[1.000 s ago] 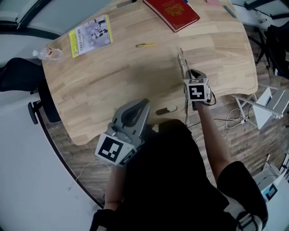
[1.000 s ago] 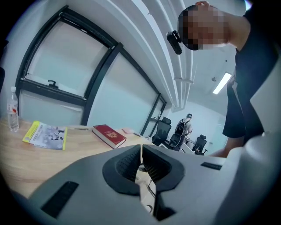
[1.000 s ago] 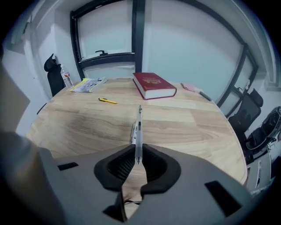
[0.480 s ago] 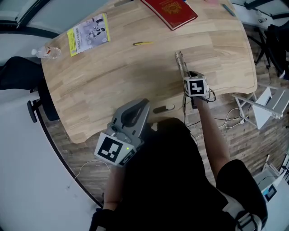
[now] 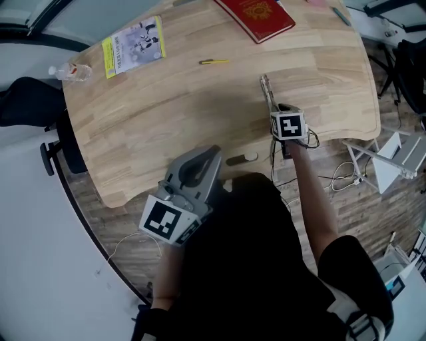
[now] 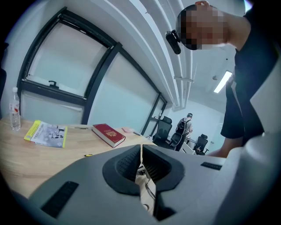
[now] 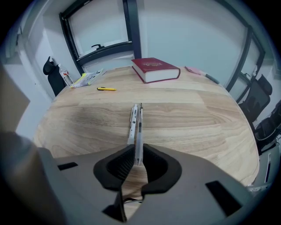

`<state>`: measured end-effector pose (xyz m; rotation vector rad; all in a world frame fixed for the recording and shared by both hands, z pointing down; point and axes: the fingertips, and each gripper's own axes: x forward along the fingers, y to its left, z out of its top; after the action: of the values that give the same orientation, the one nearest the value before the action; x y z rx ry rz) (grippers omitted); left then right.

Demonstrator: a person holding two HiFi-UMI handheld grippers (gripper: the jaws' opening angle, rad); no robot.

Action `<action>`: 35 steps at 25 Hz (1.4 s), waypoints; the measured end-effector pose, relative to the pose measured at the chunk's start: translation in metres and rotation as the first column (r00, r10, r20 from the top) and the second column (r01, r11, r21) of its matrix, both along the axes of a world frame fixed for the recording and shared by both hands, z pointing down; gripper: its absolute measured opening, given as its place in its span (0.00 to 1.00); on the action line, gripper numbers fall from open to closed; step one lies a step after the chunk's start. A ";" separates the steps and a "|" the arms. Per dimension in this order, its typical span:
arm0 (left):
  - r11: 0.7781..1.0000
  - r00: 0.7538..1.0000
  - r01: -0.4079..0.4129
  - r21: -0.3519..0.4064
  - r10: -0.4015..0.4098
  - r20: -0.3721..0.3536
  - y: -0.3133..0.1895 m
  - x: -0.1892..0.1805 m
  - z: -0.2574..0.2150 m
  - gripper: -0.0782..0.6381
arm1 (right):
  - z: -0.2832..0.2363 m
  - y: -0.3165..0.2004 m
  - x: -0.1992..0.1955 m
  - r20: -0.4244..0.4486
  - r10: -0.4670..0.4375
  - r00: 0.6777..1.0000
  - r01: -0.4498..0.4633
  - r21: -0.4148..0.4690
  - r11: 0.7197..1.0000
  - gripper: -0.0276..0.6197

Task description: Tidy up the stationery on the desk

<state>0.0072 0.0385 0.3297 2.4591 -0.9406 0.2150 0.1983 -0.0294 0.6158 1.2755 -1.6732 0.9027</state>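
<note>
Wooden desk (image 5: 166, 120), plank floor (image 5: 359, 200), dark-framed windows (image 6: 57, 66), black office chairs (image 6: 164, 127), ceiling strip light (image 6: 223, 81)

The counter (image 5: 166, 113) is pale wood with a long, straight grain. The book (image 5: 256, 16) is deep red with a gold emblem on its cover. The booklet (image 5: 133, 48) has a yellow strip along one edge and what seems to be a grey-and-white picture. The yellow pen (image 5: 214, 62) is dark at one tip. The white pen (image 7: 133, 121) carries dark print and the clear pen (image 7: 139, 132) is translucent. The left claw (image 6: 141, 151) is grey with black ribbed pads, and its cube (image 5: 163, 222) bears black-and-white squares.
</note>
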 end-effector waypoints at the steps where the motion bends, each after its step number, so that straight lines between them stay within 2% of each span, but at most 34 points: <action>1: 1.000 1.000 0.003 0.002 -0.003 0.001 0.000 0.000 0.000 0.17 | 0.000 0.001 0.000 0.004 0.000 1.000 0.000 -0.002 1.000 0.15; 11: 1.000 1.000 0.005 0.009 -0.004 -0.007 -0.003 0.001 -0.003 0.17 | -0.019 0.003 -0.009 0.025 -0.013 1.000 0.012 0.020 1.000 0.15; 14: 1.000 1.000 0.007 0.008 -0.007 -0.006 -0.004 -0.001 -0.001 0.17 | -0.036 0.008 -0.033 0.043 -0.067 0.997 0.066 0.028 0.997 0.15; 17: 1.000 1.000 0.016 0.007 -0.016 -0.010 -0.006 -0.006 -0.001 0.16 | -0.054 0.014 -0.071 0.068 -0.163 0.984 0.159 0.060 0.986 0.15; 20: 1.000 1.000 0.028 0.005 -0.028 -0.014 -0.008 -0.010 -0.001 0.17 | -0.068 0.011 -0.109 0.078 -0.263 0.962 0.253 0.118 0.960 0.15; 25: 0.998 0.998 0.057 -0.003 -0.057 -0.016 -0.010 -0.027 0.002 0.17 | -0.077 -0.012 -0.154 -0.018 -0.413 0.911 0.408 0.201 0.891 0.20; 29: 0.996 0.996 0.091 -0.017 -0.091 -0.022 -0.013 -0.044 0.007 0.16 | -0.073 -0.034 -0.175 -0.076 -0.481 0.873 0.486 0.201 0.851 0.24; 33: 0.992 0.991 0.128 -0.020 -0.129 -0.024 -0.019 -0.063 0.010 0.17 | -0.064 -0.066 -0.185 -0.191 -0.524 0.830 0.555 0.206 0.806 0.28; 35: 0.988 0.988 0.152 -0.022 -0.153 -0.023 -0.022 -0.074 0.011 0.16 | -0.057 -0.084 -0.188 -0.230 -0.527 0.818 0.571 0.213 0.793 0.28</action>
<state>-0.0669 0.0165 0.3407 2.3528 -1.1049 0.1406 0.0098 -0.1138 0.5587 0.9042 -1.9346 0.2119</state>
